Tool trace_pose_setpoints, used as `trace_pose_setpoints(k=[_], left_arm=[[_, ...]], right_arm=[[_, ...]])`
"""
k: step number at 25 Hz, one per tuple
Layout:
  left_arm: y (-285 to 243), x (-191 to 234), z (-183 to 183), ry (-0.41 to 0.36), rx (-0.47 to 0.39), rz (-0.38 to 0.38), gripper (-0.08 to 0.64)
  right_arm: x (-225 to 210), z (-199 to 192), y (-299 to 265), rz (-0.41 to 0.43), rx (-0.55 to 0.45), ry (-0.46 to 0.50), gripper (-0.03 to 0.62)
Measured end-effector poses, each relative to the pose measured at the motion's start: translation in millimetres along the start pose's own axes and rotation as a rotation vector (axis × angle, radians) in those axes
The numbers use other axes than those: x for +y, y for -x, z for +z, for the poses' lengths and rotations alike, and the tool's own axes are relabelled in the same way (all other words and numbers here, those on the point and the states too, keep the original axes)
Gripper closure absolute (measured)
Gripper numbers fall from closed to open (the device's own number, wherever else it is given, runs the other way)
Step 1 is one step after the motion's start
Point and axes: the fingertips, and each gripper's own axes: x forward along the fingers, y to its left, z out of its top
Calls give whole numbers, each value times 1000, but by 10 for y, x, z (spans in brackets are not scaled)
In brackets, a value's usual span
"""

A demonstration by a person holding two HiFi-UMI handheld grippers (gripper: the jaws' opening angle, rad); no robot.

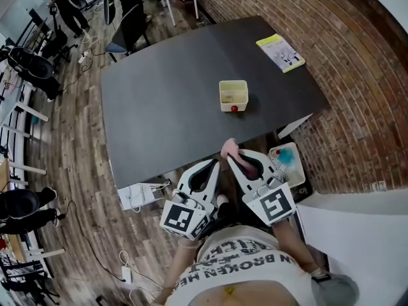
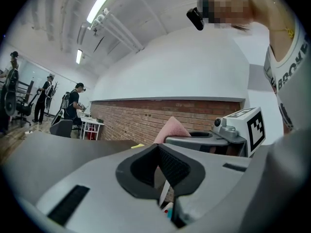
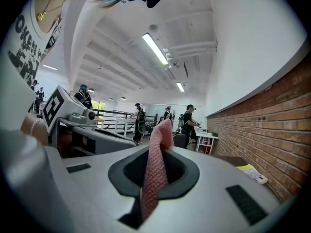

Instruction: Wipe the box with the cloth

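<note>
Box sits open-topped near the middle of the dark table, w/ a small red thing at its near wall. Nothing's touching it, and it's well apart from both grippers, which hang at the table's near edge by the person's body. Cloth, pink, is pinched in the right gripper: jaws pressed onto it, only a short tuft poking past the tips, the rest trailing down thru the gap. Left gripper is pressed together on nothing, just beside the right one. So wiping's not begun, imo. Risks from here: box looks light & nobody's steadying it, so a one-sided swipe would prob shove it across the table or tip it, red thing rolling off. Left jaws would have to spread first to brace it. Also so little cloth shows past the tips that hard jaw ends, not fabric, may meet the box wall, i.e. a scrape or knock. Bunched grip could let the cloth drag out mid-stroke. Further off, yellow booklet at the far corner is out of the way. White basket on the floor by the right gripper is where a dropped cloth might land.
</note>
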Motion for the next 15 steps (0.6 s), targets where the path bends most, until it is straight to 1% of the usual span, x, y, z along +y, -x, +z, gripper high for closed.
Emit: trace_pose_setpoints(k=[7, 10, 15], left_arm=[[-593, 405, 39, -19, 31, 25, 554], [-962, 574, 89, -30, 42, 26, 554], [-1595, 866, 195, -35, 49, 64, 554]], right_arm=[[-567, -107, -443, 19, 12, -27, 575], [-918, -170, -644, 27, 16, -35, 575], [-1551, -185, -982, 66, 13, -45, 575]])
